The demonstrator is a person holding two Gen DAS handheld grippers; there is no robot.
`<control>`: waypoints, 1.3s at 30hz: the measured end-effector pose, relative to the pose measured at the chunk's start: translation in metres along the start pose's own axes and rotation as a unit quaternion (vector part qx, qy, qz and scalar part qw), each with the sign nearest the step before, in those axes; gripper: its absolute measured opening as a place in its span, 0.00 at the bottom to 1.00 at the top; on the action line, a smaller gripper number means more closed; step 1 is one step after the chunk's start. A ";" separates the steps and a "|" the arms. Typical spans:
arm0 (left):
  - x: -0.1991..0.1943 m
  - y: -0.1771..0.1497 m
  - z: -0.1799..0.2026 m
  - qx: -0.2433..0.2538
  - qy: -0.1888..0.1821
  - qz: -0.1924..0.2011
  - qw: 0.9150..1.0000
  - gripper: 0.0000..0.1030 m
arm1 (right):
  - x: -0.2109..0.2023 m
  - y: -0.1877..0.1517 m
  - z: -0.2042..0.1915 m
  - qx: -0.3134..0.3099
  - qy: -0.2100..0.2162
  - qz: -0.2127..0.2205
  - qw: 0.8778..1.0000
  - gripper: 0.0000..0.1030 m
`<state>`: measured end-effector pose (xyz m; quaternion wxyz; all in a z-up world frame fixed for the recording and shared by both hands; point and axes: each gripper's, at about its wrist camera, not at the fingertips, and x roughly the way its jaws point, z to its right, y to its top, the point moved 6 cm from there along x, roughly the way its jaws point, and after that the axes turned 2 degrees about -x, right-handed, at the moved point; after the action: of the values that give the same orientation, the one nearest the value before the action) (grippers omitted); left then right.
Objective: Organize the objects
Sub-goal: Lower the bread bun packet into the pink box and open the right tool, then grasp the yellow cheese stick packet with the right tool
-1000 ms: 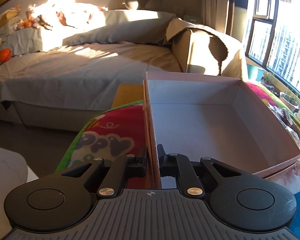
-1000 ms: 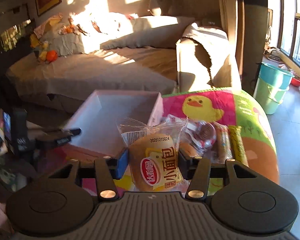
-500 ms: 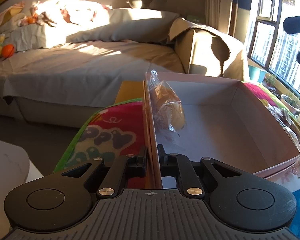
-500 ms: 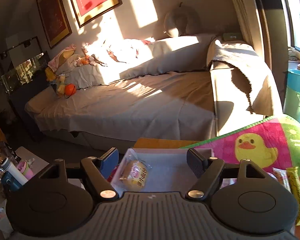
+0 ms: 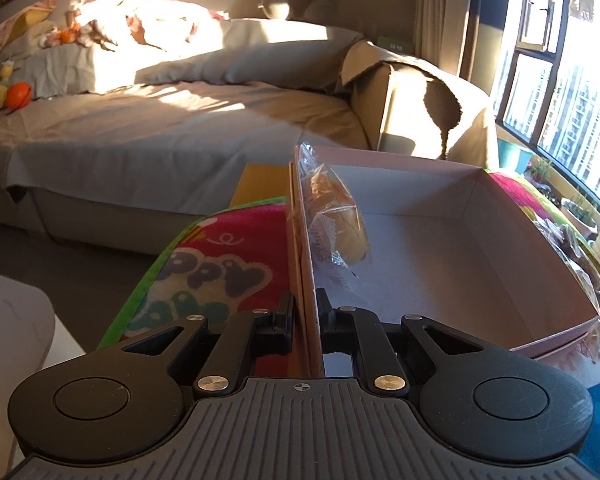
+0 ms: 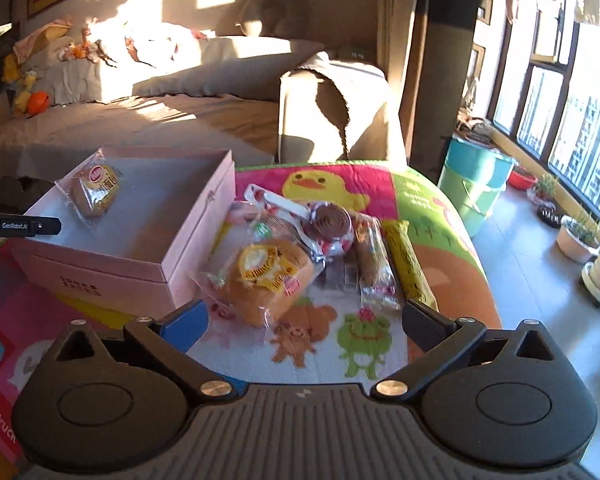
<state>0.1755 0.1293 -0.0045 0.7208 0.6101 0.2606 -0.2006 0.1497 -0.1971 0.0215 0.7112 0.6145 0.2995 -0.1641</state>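
A pink cardboard box (image 6: 188, 236) stands open on a colourful cartoon mat (image 6: 340, 336). A small wrapped bread (image 6: 96, 192) leans in its far left corner; it also shows in the left wrist view (image 5: 340, 224). My left gripper (image 5: 305, 316) is shut on the box's near left wall (image 5: 312, 280). My right gripper (image 6: 304, 320) is open and empty, above the mat in front of a pile of wrapped snacks: a larger bread (image 6: 268, 280), a swirl roll (image 6: 332, 224), and long bars (image 6: 408, 264).
A covered sofa (image 5: 160, 128) with pillows and toys lies beyond the mat. Green buckets (image 6: 476, 188) and potted plants (image 6: 580, 236) stand by the window on the right. A white surface (image 5: 12, 340) is at the lower left.
My right gripper carried the small bread over the box, let it go inside, and has drawn back right over the snack pile. My left gripper kept its hold on the box wall.
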 end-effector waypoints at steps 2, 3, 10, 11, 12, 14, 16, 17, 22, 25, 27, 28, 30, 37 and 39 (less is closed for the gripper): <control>0.000 0.000 0.000 0.001 0.000 0.000 1.000 0.12 | 0.009 -0.001 0.007 0.019 -0.004 -0.009 1.000 1.00; 0.000 0.000 0.000 0.001 0.000 0.000 1.000 0.12 | 0.013 0.000 0.010 0.027 -0.006 -0.012 1.000 1.00; 0.000 -0.001 0.000 0.001 0.000 0.000 1.000 0.12 | 0.047 0.020 0.049 0.083 -0.024 -0.017 0.996 1.00; 0.000 -0.001 0.000 0.001 0.001 0.000 1.000 0.12 | 0.055 0.025 0.059 0.096 -0.029 -0.018 0.995 0.99; 0.000 -0.001 0.000 0.001 0.000 0.000 1.000 0.12 | 0.063 0.031 0.069 0.109 -0.033 -0.022 0.993 0.93; 0.000 -0.001 0.000 0.002 0.001 0.000 1.000 0.12 | 0.083 0.041 0.088 0.138 -0.030 -0.036 0.989 0.80; -0.001 -0.002 0.001 0.003 0.002 0.000 1.000 0.12 | 0.103 0.048 0.103 0.161 -0.036 -0.048 0.985 0.67; -0.001 -0.002 0.001 0.004 0.002 -0.001 1.000 0.12 | 0.113 0.050 0.109 0.168 -0.042 -0.056 0.983 0.63; -0.003 -0.003 0.001 0.008 0.001 -0.002 1.000 0.12 | 0.146 0.044 0.117 0.175 -0.041 -0.095 0.979 0.45; -0.003 -0.003 0.001 0.008 0.001 -0.002 1.000 0.12 | 0.139 0.040 0.111 0.147 -0.042 -0.099 0.983 0.24; -0.003 -0.003 0.001 0.008 0.000 -0.002 1.000 0.12 | 0.127 0.034 0.109 0.140 -0.034 -0.103 0.984 0.23; -0.003 -0.003 0.001 0.008 0.000 -0.001 1.000 0.12 | 0.121 0.029 0.108 0.133 -0.031 -0.106 0.985 0.23; -0.004 -0.003 0.001 0.008 -0.002 0.000 1.000 0.12 | 0.105 0.018 0.103 0.116 -0.028 -0.112 0.986 0.23; -0.004 -0.003 0.000 0.009 -0.006 0.002 1.000 0.13 | 0.041 -0.024 0.081 0.103 -0.010 -0.137 0.985 0.22; -0.004 -0.003 0.000 0.008 -0.008 0.002 1.000 0.13 | 0.019 -0.029 0.072 0.106 0.005 -0.133 0.985 0.22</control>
<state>0.1703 0.1285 -0.0042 0.7183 0.6150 0.2518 -0.2060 0.1627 -0.2705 -0.0083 0.6127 0.6415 0.3631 -0.2850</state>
